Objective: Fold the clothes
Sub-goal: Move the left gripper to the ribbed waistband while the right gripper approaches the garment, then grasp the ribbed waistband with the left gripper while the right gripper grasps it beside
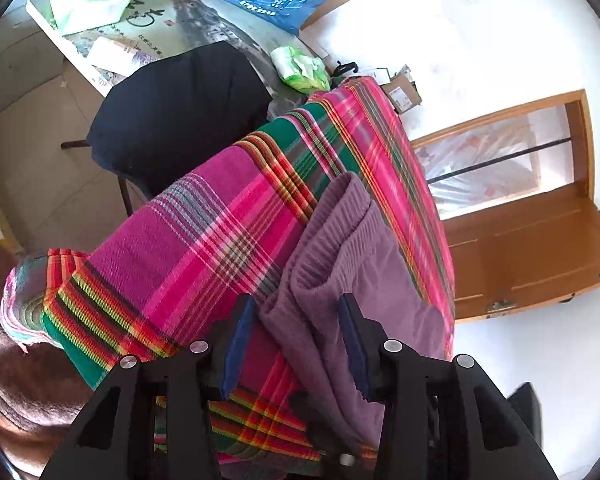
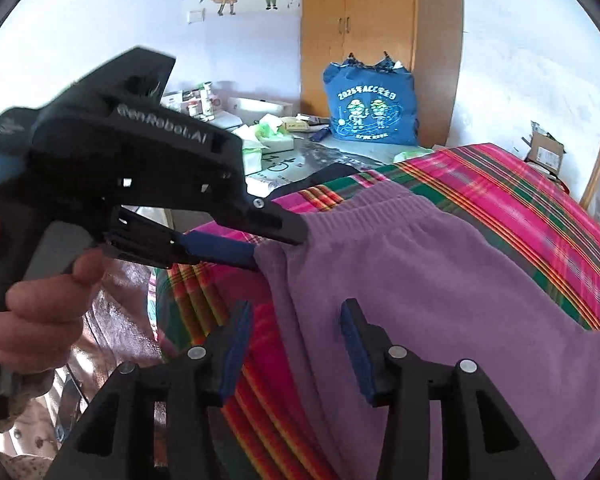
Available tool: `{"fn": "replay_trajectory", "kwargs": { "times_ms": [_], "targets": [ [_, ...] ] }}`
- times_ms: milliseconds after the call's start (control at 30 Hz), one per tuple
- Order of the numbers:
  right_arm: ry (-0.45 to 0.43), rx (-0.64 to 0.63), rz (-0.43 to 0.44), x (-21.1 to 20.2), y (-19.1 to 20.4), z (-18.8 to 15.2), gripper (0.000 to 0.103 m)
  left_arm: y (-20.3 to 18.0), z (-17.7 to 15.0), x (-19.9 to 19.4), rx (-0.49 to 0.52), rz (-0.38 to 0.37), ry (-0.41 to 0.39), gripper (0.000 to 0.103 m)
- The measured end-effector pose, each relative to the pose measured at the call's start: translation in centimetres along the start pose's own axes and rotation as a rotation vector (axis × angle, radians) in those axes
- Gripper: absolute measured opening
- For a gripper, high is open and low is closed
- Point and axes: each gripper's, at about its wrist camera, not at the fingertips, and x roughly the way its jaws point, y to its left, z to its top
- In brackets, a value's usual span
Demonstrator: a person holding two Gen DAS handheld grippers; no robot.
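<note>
Purple pants point(image 1: 340, 264) with a ribbed waistband lie on a pink, green and red plaid cloth point(image 1: 204, 232). My left gripper point(image 1: 296, 340) is open, its jaws standing either side of the waistband's near edge. In the right wrist view the left gripper point(image 2: 278, 250) shows from the side, its fingertips at the corner of the pants point(image 2: 440, 280). My right gripper point(image 2: 296, 340) is open and empty, over the pants' near edge and the plaid cloth point(image 2: 520, 200).
A dark chair point(image 1: 172, 112) stands past the plaid surface. Behind it a table point(image 1: 188, 24) holds tissue packs, papers and a blue bag point(image 2: 370, 108). A wooden wardrobe point(image 2: 376, 20) stands at the wall. A cardboard box point(image 1: 402, 92) lies on the floor.
</note>
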Motion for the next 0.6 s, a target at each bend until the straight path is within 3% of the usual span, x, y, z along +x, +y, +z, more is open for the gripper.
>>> {"fn": "replay_trajectory", "kwargs": {
  "times_ms": [333,600],
  "targets": [
    [0.004,-0.069,-0.125,1.8,2.0,0.7,0.052,-0.1,0.8,-0.2,-0.009,-0.036,0.038,0.045],
    [-0.035,-0.059,-0.188,0.9,2.4,0.9,0.021,-1.0,2.6,0.3,0.044,-0.034,0.032,0.045]
  ]
}}
